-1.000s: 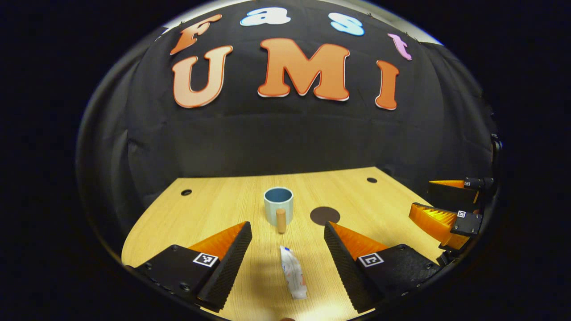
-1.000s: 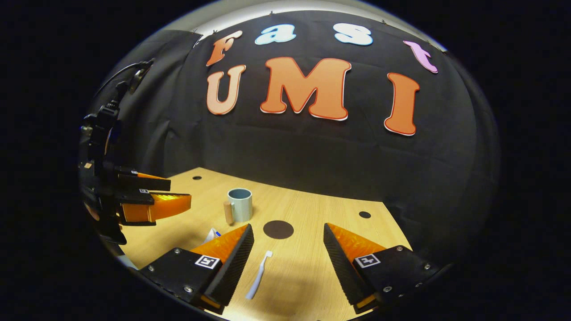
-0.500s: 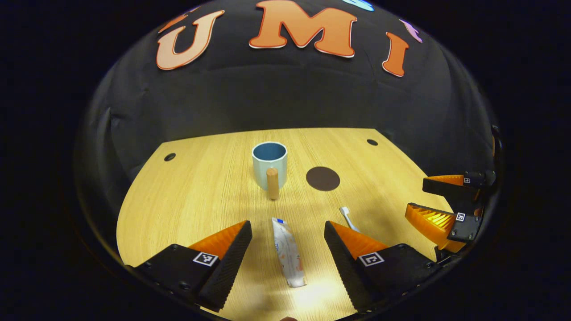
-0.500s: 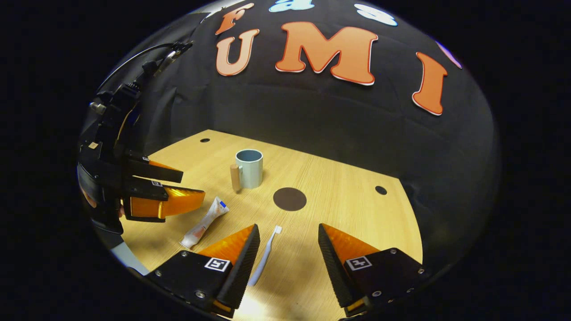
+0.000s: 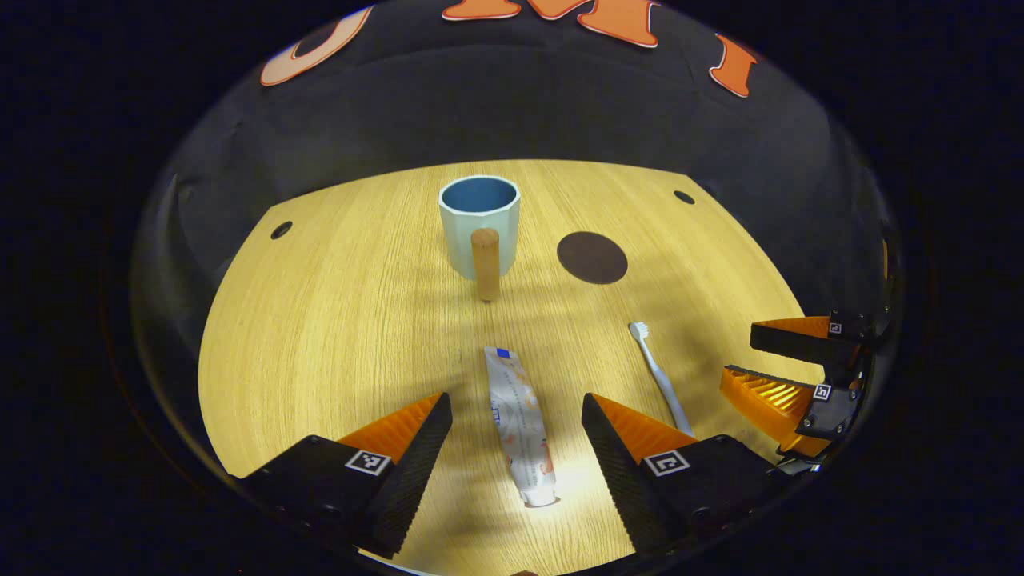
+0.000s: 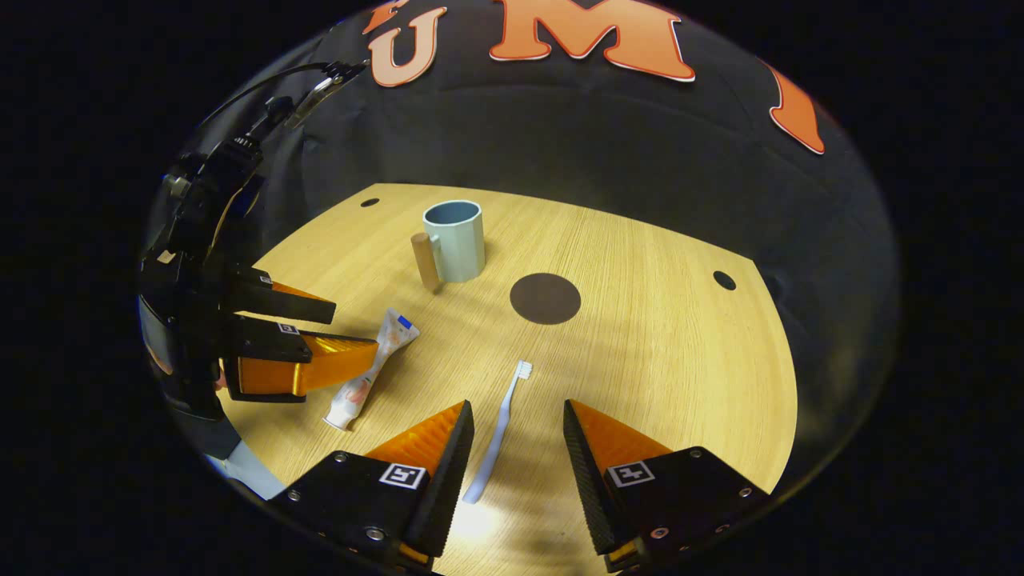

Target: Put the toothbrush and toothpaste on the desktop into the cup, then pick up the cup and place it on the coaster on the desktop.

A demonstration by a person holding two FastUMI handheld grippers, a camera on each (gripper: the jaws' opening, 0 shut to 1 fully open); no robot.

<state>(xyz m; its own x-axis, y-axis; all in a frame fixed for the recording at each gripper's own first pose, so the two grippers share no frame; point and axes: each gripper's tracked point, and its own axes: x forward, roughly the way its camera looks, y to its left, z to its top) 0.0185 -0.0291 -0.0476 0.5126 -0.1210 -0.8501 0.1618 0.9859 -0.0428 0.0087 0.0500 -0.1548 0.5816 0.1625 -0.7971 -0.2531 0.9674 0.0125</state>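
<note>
Left tool (image 5: 512, 416): wide, straddling toothpaste (image 5: 518, 424) for pickup | right tool (image 6: 516, 420): wide, over toothbrush (image 6: 498, 432) | cup (image 5: 478, 222) at 12 o'clock, coaster (image 5: 592, 257) at 1 o'clock on counter (image 5: 320, 320)

Bare desk (image 5: 320, 320) is lying open to the left of the cup (image 5: 478, 220) and toothpaste (image 5: 520, 424), while the left tongs (image 5: 516, 448) are straddling the tube with a gap on each side. The toothbrush (image 6: 500, 428) is lying between the right tongs' (image 6: 516, 456) fingers — untouched. The cup and flat coaster (image 6: 546, 298) are standing well apart, and open wood is stretching beyond.
</note>
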